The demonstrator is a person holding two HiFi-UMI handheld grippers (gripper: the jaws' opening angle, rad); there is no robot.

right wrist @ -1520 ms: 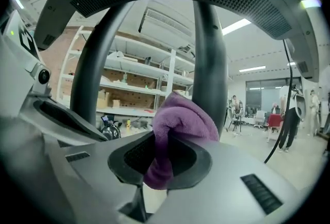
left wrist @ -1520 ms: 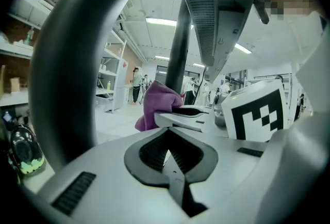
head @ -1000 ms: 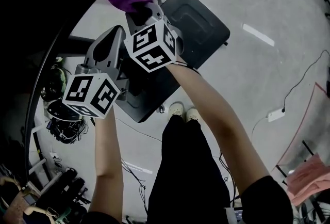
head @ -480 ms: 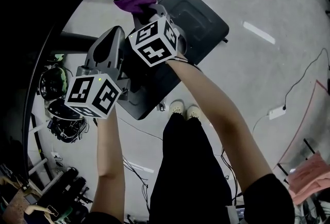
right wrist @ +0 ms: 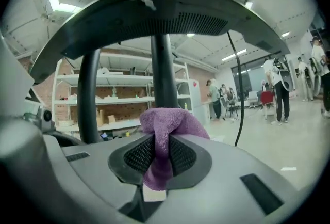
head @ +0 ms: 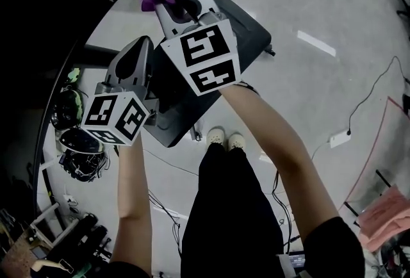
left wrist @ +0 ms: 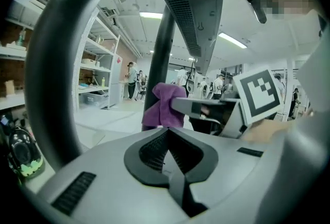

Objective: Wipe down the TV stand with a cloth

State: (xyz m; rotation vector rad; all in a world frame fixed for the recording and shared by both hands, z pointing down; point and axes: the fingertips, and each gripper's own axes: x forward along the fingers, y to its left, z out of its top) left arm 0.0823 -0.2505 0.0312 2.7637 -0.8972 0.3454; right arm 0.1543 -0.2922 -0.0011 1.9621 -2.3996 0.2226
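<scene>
Purple cloth point(right wrist: 166, 124): bunched and pinched in the right gripper point(right wrist: 160, 155), with a wad bulging past the jaw tips and a tail hanging back between them
Right gripper: jaws clamped on the cloth, held up high, close under the lower edge of the black screen point(head: 57, 8)
Left gripper point(left wrist: 168, 152): jaws brought together with nothing between them, held lower and to the side of the right one, idle
TV stand point(head: 250, 30): black, its foot flat on the grey floor point(head: 333, 8) below both grippers; its dark pole point(right wrist: 162, 65) rises upright towards the screen
Key relation: the pole stands straight ahead of the cloth, just beyond the wad, its long axis vertical; I cannot tell whether the cloth touches it, and the right gripper is the nearer of the two
Next move, as I judge it: press the wad onto the pole and run it up and down
Risk: such a thin pinch could let the cloth slip out under rubbing
</scene>
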